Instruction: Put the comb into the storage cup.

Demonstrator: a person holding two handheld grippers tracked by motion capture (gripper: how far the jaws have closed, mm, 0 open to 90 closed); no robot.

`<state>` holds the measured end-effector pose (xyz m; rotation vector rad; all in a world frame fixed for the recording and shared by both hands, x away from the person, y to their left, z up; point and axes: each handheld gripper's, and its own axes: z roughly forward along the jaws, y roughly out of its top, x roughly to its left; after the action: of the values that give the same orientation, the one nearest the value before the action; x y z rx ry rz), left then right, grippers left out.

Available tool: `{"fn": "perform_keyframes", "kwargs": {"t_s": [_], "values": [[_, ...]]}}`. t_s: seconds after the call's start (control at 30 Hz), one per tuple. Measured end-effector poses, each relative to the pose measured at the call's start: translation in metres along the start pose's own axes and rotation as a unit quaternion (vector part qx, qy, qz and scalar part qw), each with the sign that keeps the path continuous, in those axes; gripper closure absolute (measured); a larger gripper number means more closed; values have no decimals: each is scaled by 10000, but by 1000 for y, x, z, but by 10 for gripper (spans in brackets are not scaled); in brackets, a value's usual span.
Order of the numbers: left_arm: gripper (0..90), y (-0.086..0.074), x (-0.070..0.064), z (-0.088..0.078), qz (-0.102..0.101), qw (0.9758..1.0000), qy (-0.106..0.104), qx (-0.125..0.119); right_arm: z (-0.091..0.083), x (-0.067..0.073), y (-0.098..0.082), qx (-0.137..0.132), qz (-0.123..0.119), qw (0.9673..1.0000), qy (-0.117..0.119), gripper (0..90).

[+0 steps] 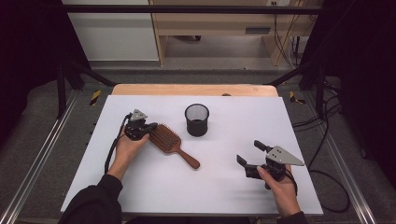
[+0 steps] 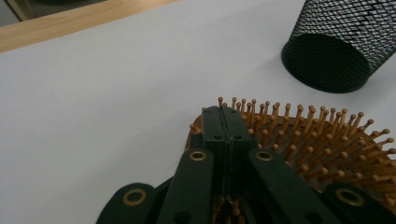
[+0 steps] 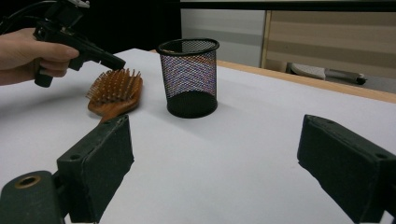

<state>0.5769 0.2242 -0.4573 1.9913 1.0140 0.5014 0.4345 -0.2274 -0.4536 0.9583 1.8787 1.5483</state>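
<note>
Mesh cup [image 1: 197, 120] standing just beyond hairbrush [image 1: 170, 143], bare white tabletop [image 1: 224, 186] between brush and right gripper [image 1: 251, 157], near edge unobstructed

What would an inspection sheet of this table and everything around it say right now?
Surface: white table top, a bare wooden strip along its far edge.
Job's things: wooden hairbrush lying bristles up; black mesh cup upright beside it, apart from it.
Clutter: nothing seen.
Grippers: left gripper with jaws shut together, tips over the brush head's edge, nothing between them; right gripper open over bare table, holding nothing.
Cables: one trails from the left gripper along the forearm; more lie on the floor at the right.
Surroundings: black frame bars, metal rails at both sides, wooden furniture beyond the table.
</note>
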Motion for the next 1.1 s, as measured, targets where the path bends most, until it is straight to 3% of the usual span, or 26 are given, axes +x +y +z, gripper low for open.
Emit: {"fn": "perform_keyframes", "kwargs": {"t_s": [0.47,0.7,0.77,1.1], "values": [[900,-2,-49,-3,95,9993,-363,85,-1,0,0,32,-7,10000,-32,105],[900,-2,-76,-3,106,9977,-654,140,-2,-1,0,24,16,10000,-46,105],[900,-2,-83,-4,160,9976,-655,165,-2,-1,0,30,12,10000,-48,105],[900,-6,-103,-6,286,9963,-798,120,-2,-1,0,42,12,10000,-72,105]]}}
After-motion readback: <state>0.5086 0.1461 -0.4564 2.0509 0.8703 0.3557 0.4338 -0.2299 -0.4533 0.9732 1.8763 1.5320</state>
